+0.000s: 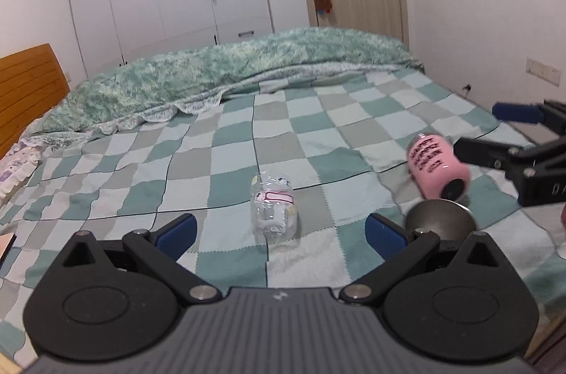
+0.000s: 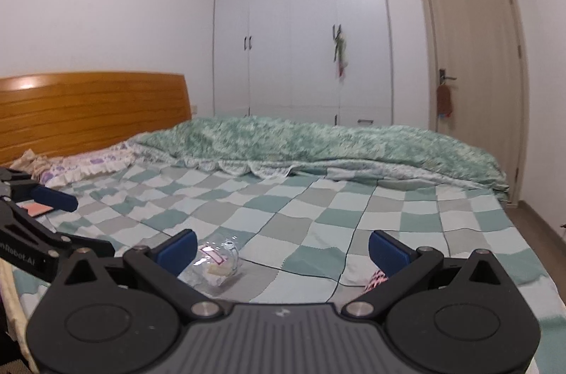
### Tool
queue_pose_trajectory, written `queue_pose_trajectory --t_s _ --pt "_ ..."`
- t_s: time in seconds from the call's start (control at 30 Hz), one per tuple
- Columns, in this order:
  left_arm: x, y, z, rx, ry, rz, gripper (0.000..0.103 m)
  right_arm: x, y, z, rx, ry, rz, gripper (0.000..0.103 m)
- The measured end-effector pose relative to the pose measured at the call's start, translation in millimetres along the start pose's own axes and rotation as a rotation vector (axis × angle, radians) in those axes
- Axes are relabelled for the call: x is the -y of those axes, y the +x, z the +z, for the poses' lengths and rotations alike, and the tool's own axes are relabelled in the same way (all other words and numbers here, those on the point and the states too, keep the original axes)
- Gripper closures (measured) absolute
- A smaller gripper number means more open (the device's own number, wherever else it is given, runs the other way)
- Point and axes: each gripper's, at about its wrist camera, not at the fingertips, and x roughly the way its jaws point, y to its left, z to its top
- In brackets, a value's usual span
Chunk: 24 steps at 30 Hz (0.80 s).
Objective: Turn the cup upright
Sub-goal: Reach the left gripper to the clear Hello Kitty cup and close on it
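Note:
A clear glass cup [image 1: 274, 209] with a pink label lies on its side on the checkered bedspread [image 1: 219, 140], just ahead of my open left gripper [image 1: 281, 229] and between its blue pads. It also shows in the right wrist view [image 2: 217, 264], low and left of my open, empty right gripper [image 2: 283, 248]. A pink cup [image 1: 437, 167] with black lettering lies tilted at the right, beside a steel cup [image 1: 440, 220]. The right gripper [image 1: 477, 133] shows in the left wrist view, open, close to the pink cup. A bit of the pink cup [image 2: 375, 278] peeks behind the right finger.
A rumpled green quilt [image 1: 226, 73] lies along the far side of the bed. A wooden headboard [image 2: 92, 109] stands at the left, with pillows [image 2: 88, 167] below it. White wardrobes [image 2: 300, 31] and a door [image 2: 470, 56] are behind. The left gripper [image 2: 53, 215] shows at the left edge.

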Motion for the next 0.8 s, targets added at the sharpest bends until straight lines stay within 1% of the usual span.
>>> queue_pose_trajectory --t_s 0.17,0.33,0.4,0.6,0.7,0.8 --pt "-7.1 46.8 13.3 -0.064 -0.004 0.001 0.000 17.4 46.0 13.6 -0.040 -0.036 0.027 0.000" --pt "-11.3 86.2 19.6 -0.129 -0.009 -0.009 0.000 32.9 90.1 18.2 -0.109 -0.011 0.057 0.000" --pt "-13.5 103.2 23.3 -0.158 -0.011 -0.018 0.000 35.5 104.5 18.3 -0.131 -0.018 0.055 0.000" --pt "-16.9 147.9 29.1 -0.212 -0.005 -0.014 0.000 34.7 138.8 12.4 -0.199 -0.053 0.052 0.000" --pt "-16.0 167.9 27.6 -0.238 0.010 -0.014 0.000 32.9 152.1 9.6 -0.223 -0.073 0.064 0.000" --pt "-14.1 187.4 25.1 -0.261 0.037 -0.016 0.000 32.5 167.3 5.2 -0.266 -0.080 0.074 0.000"
